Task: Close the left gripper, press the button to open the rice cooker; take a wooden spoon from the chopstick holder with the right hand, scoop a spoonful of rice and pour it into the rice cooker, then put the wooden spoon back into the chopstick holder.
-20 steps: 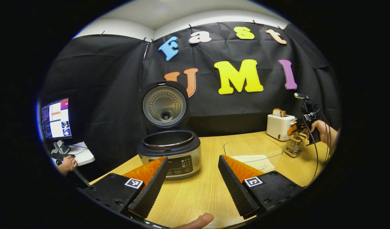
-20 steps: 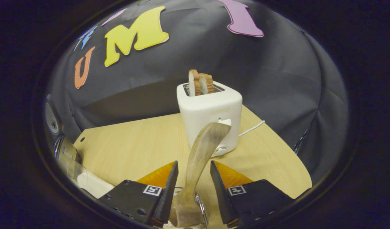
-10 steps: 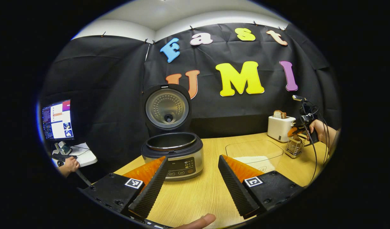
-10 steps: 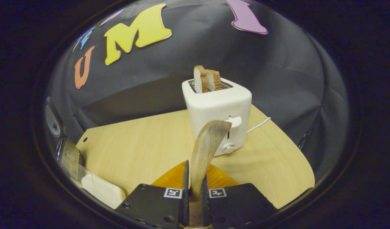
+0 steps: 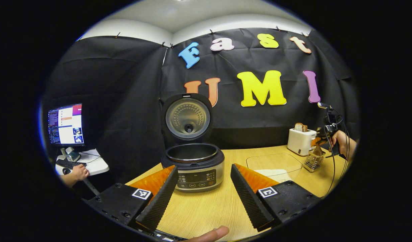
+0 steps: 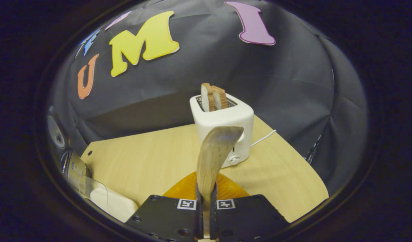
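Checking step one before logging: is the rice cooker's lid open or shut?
Open. The round black-and-silver rice cooker has its lid standing upright behind it, and its dark inner pot is exposed.

A light wooden tabletop (image 5: 222,201) carries the things. The open rice cooker (image 5: 193,164) stands near its left edge. A clear container (image 5: 275,164) with rice sits in the middle. The white toaster (image 5: 300,141) and the wire chopstick holder (image 5: 313,161) stand near the far right corner.
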A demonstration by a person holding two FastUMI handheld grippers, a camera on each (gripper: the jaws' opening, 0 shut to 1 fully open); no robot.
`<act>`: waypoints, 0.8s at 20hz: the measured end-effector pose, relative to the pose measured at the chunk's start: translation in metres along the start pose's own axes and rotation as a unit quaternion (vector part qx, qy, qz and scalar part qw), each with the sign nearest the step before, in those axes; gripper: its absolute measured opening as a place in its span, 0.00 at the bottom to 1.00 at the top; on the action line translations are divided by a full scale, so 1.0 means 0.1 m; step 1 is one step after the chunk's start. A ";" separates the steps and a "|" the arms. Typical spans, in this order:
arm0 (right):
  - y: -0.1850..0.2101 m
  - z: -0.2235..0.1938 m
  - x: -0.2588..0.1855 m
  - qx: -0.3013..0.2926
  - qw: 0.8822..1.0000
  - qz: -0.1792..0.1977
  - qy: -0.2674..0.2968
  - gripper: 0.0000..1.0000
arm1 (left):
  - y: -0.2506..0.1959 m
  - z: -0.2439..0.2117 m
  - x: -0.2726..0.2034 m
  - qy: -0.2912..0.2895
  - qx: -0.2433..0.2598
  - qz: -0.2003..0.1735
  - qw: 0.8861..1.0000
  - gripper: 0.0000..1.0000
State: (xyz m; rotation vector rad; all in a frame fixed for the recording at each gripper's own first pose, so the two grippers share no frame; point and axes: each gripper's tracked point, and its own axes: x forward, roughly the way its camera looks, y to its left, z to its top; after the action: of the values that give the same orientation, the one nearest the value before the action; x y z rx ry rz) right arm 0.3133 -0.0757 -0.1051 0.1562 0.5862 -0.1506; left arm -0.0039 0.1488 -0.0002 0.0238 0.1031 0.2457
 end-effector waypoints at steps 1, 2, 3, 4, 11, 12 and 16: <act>0.01 0.03 -0.06 -0.003 1.000 0.000 -0.007 0.07 | 0.02 0.01 0.00 -0.002 0.001 0.002 1.000 0.99; 0.02 0.09 -0.13 -0.007 1.000 0.000 -0.017 0.07 | 0.04 0.02 -0.02 -0.002 0.002 0.003 1.000 0.99; 0.04 0.14 -0.20 -0.009 1.000 0.000 -0.027 0.07 | 0.07 0.03 -0.02 -0.005 0.003 0.003 1.000 0.99; 0.05 0.19 -0.26 -0.012 0.999 -0.002 -0.035 0.07 | 0.09 0.05 -0.04 -0.006 0.004 0.004 1.000 0.99; 0.35 0.49 -0.89 -0.029 0.996 -0.006 -0.088 0.07 | 0.23 0.20 -0.17 -0.024 0.007 0.012 1.000 0.99; 0.44 0.50 -1.00 -0.030 0.995 -0.002 -0.093 0.07 | 0.27 0.21 -0.17 -0.025 0.007 0.012 1.000 0.99; 0.96 0.49 -1.40 -0.043 0.993 0.031 -0.108 0.07 | 0.46 0.15 -0.14 -0.015 0.000 0.011 1.000 0.99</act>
State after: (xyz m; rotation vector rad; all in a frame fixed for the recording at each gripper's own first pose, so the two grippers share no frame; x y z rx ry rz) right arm 0.2423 0.0228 0.0232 0.0733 0.3707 -0.0815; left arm -0.0272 0.1899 0.0178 0.0286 0.0720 0.2667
